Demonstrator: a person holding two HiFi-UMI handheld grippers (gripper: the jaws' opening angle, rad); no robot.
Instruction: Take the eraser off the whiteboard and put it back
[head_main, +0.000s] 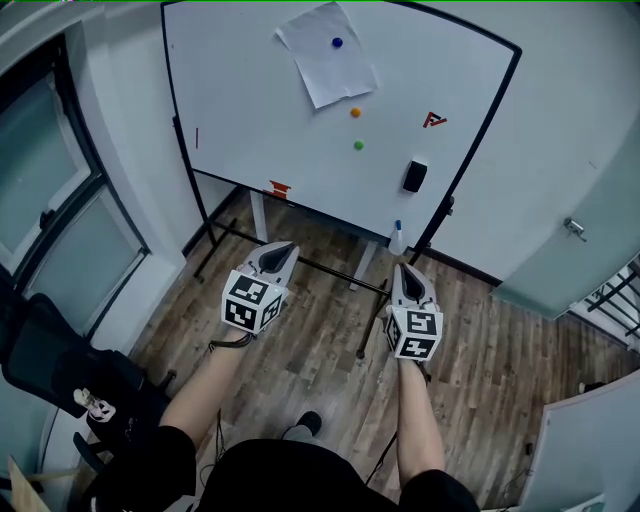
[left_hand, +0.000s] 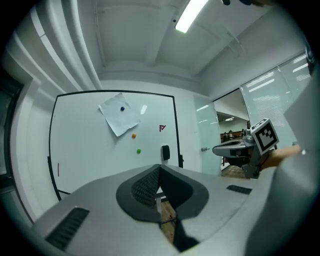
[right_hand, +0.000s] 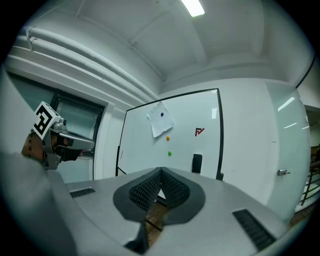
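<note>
A black eraser clings to the lower right of the whiteboard; it also shows in the left gripper view and the right gripper view. My left gripper is shut and empty, held well short of the board at its lower middle. My right gripper is shut and empty too, below the eraser and some way off it. Both point roughly level toward the board. From the left gripper view the right gripper appears off to the right.
A sheet of paper hangs under a blue magnet; orange and green magnets sit below it. A spray bottle stands at the board's foot on the stand. A window is on the left, a glass door on the right.
</note>
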